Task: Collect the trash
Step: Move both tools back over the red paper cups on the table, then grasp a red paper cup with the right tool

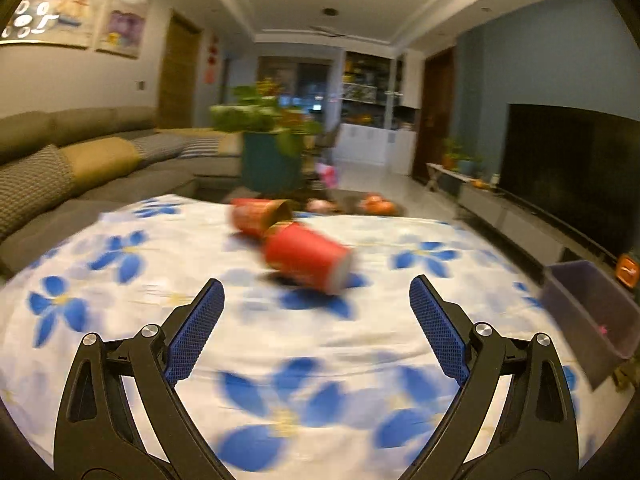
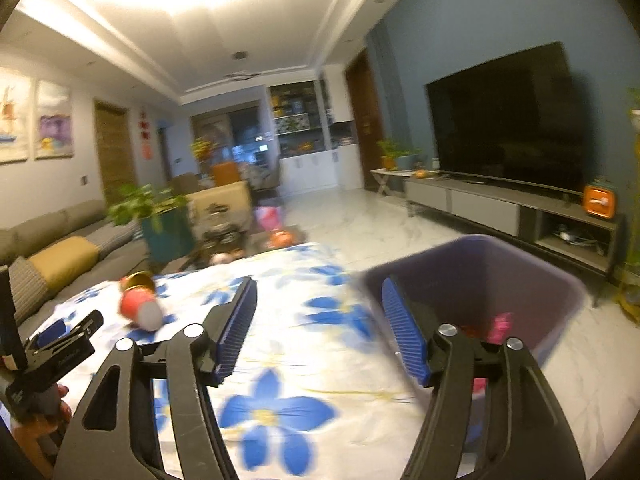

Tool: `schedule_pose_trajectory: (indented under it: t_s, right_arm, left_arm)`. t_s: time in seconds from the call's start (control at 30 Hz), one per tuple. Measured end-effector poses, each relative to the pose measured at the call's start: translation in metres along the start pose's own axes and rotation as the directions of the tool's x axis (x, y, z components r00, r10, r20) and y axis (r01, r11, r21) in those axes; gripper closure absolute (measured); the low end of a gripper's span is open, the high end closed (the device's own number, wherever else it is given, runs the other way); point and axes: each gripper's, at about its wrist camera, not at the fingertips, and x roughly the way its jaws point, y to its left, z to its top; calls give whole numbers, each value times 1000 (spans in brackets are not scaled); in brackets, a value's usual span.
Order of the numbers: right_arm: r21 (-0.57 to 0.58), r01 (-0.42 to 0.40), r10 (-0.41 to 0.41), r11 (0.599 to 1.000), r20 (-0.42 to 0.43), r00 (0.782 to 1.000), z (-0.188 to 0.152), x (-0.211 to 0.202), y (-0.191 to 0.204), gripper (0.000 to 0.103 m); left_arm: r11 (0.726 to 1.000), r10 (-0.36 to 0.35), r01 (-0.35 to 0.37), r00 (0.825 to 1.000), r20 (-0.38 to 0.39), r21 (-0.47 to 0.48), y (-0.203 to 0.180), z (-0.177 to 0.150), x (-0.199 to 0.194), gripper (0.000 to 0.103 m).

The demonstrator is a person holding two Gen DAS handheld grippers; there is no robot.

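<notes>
Beside the table's right edge stands a purple bin, open on top, with something pink and a bit of orange inside. On the flowered cloth lie two red paper cups, both tipped over and touching, one cup's mouth facing away. The left hand-held gripper has its jaws wide apart, nothing between them, pointing at the cups. The right hand-held gripper is also apart and empty, near the bin's rim. Much bare cloth lies around the cups. Past the table, the white floor is wide open.
</notes>
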Motion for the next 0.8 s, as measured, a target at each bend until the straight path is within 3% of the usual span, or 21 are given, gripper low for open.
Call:
schedule_pose_trajectory:
  t_s: [0.17,0.3,0.37,0.43,0.53,0.8]
  right_arm:
    - [-64,-106,104,992,-28,994,-2,22,53,28]
    - [-105,-187,182,977,-55,982,-6,45,93,15]
    - [-128,-222,214,967,-69,974,-7,60,113,13]
    - [-150,-256,244,955,-94,965,-8,74,133,6]
    - [-170,-307,282,936,-154,947,-10,104,161,6]
    - [-185,-362,302,914,-289,909,-27,162,204,6]
  left_arm:
    - [993,107,-107,994,5,-40,59,8,-1,11]
    - [983,178,-177,984,24,-42,87,17,-1,10]
    - [976,216,-214,976,36,-42,96,24,4,7]
    - [971,235,-233,971,45,-48,104,29,9,7]
    - [966,257,-254,965,50,-55,113,30,18,6]
    - [961,267,-270,962,-53,-65,121,20,41,6]
